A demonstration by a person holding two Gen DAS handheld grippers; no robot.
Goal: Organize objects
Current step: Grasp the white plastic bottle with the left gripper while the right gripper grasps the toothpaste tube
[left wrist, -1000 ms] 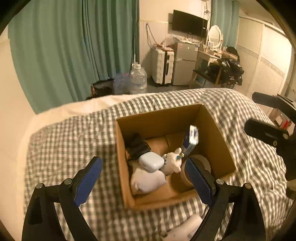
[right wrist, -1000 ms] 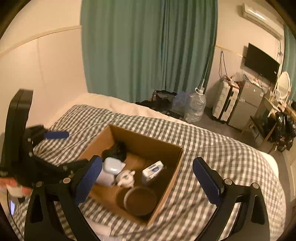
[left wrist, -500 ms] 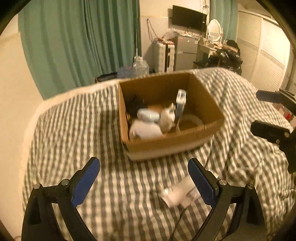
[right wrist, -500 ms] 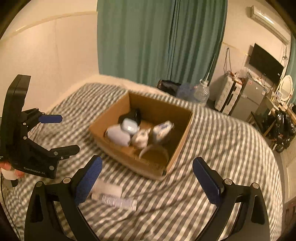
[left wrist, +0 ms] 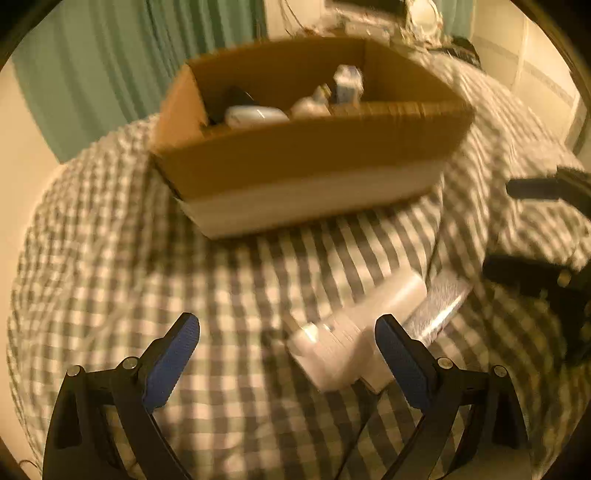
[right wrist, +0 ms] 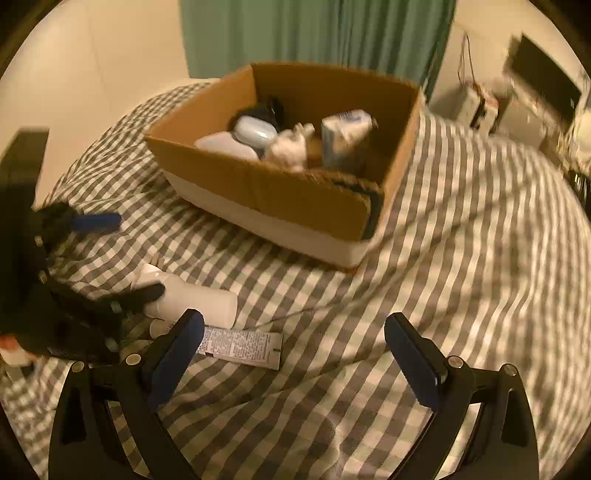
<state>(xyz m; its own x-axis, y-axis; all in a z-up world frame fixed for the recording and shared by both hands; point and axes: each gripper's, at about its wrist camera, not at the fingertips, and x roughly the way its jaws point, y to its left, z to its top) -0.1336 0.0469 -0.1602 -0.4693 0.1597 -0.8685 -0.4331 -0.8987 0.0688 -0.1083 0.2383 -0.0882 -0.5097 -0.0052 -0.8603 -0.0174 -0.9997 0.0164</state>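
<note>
A brown cardboard box (left wrist: 303,155) holding several small white and dark items stands on the checked bed; it also shows in the right wrist view (right wrist: 291,192). A white bottle (left wrist: 354,325) lies on the bedcover in front of the box, with a flat tube (left wrist: 439,306) beside it. My left gripper (left wrist: 288,354) is open, low over the bed, with the bottle just inside its right finger. In the right wrist view the bottle (right wrist: 199,299) and tube (right wrist: 240,343) lie left of my open, empty right gripper (right wrist: 293,347), and the left gripper (right wrist: 110,258) reaches around the bottle.
The checked bedcover (right wrist: 461,240) spreads all around the box. Green curtains (right wrist: 314,33) hang behind. A television (right wrist: 543,81) and furniture stand at the far right. The right gripper (left wrist: 546,229) shows at the right edge of the left wrist view.
Both grippers have dropped lower and nearer the bed. The box now looks closer and higher in view. The left gripper has moved in around the white bottle.
</note>
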